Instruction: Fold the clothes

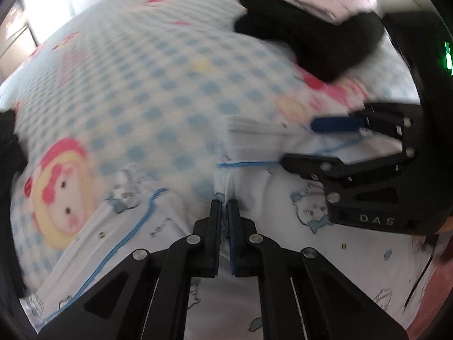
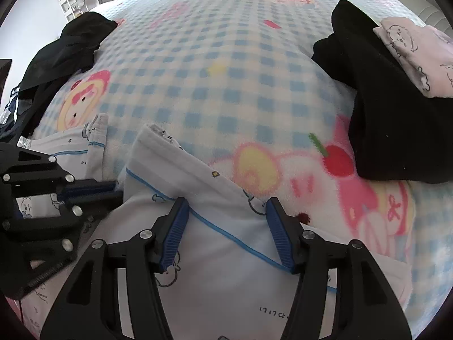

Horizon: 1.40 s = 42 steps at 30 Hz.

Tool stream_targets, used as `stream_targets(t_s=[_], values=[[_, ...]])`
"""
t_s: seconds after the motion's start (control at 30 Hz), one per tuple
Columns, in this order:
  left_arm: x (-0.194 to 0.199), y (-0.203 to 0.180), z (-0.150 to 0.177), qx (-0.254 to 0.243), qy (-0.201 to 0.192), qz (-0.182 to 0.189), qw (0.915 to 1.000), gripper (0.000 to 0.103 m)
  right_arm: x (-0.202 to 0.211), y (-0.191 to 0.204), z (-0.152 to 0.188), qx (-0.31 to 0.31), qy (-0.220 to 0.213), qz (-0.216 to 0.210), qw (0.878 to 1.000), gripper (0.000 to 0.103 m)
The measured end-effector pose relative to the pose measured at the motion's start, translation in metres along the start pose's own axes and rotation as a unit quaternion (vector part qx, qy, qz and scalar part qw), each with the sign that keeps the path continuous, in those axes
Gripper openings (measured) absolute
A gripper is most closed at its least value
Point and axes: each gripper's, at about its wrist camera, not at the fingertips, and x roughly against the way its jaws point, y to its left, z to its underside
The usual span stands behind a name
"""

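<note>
The white garment (image 2: 226,249), printed with small cartoon animals and edged in blue piping, lies at the near edge of the bed (image 2: 226,85). The left gripper (image 1: 224,202) has its jaws clenched on a bunched fold of that garment. The right gripper (image 2: 226,201) hangs over it just beside, jaws released and spread, with cloth below them but not pinched. Beyond the garment, the bed's blue-checked blanket with pink and yellow cartoon figures stretches away. To the garment's far right sits a folded black piece (image 2: 396,113) with a pale pink printed one (image 2: 419,56) on top; to its far left, a dark crumpled heap (image 2: 65,53), partly cut off. Past the bed, shelves and a bright doorway are too small to make out; the left view is blurred.
</note>
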Motion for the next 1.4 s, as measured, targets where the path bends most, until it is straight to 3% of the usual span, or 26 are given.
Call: stream_targets(t_s=[0.13,0.27,0.43,0.5,0.57,0.67,0.77,0.87,1.0,1.03,1.1,1.2,1.27,1.33,1.4], values=[[0.011,0.018,0.001,0.034,-0.014,0.008,0.9993,0.005,-0.005,-0.003,0.001,0.003,0.006,0.030,1.000,0.064],[0.015,0.025,0.004,0.051,-0.020,0.016,0.9984,0.005,-0.006,-0.007,0.001,-0.009,0.006,0.025,1.000,0.064],[0.014,0.043,0.010,0.121,-0.020,0.049,0.9913,0.010,0.012,-0.015,0.002,-0.030,-0.024,-0.003,0.999,0.062],[0.027,0.044,0.010,0.120,-0.057,0.038,0.9904,0.010,0.026,-0.016,0.001,-0.033,-0.048,-0.027,0.998,0.061],[0.037,0.034,0.006,0.086,-0.082,0.010,0.9929,0.010,0.032,-0.010,-0.002,-0.023,-0.058,-0.051,0.997,0.061],[0.028,0.013,-0.004,0.034,-0.059,0.049,0.9965,0.010,0.029,-0.004,-0.008,-0.010,-0.052,-0.052,0.997,0.061],[0.003,0.001,-0.008,0.005,-0.022,0.038,0.9990,0.009,0.008,-0.008,-0.010,-0.022,-0.022,-0.050,0.998,0.061],[-0.015,0.016,-0.013,0.038,-0.009,0.030,0.9988,0.008,-0.007,-0.018,-0.004,-0.025,-0.020,-0.035,0.999,0.060],[-0.004,0.049,-0.017,0.113,-0.043,0.003,0.9926,0.005,-0.005,-0.035,0.000,-0.061,-0.032,-0.022,0.997,0.060],[0.002,0.056,-0.016,0.127,-0.053,0.010,0.9905,0.005,-0.002,-0.038,0.001,-0.068,-0.036,-0.022,0.997,0.059],[0.013,0.053,-0.015,0.129,-0.069,0.058,0.9876,0.005,0.003,-0.042,0.002,-0.081,-0.046,-0.025,0.995,0.059],[0.009,0.021,-0.021,0.058,-0.051,0.079,0.9939,0.005,0.010,-0.040,0.000,-0.084,-0.057,-0.032,0.994,0.061],[-0.009,0.004,-0.026,0.032,-0.019,0.056,0.9977,0.005,0.000,-0.038,-0.001,-0.079,-0.034,-0.026,0.996,0.061],[-0.025,0.008,-0.027,0.049,0.009,0.012,0.9987,0.005,-0.007,-0.041,-0.001,-0.081,-0.023,-0.028,0.996,0.060],[-0.007,0.013,-0.026,0.075,-0.016,0.003,0.9970,0.005,0.001,-0.050,0.001,-0.093,-0.026,-0.026,0.995,0.060]])
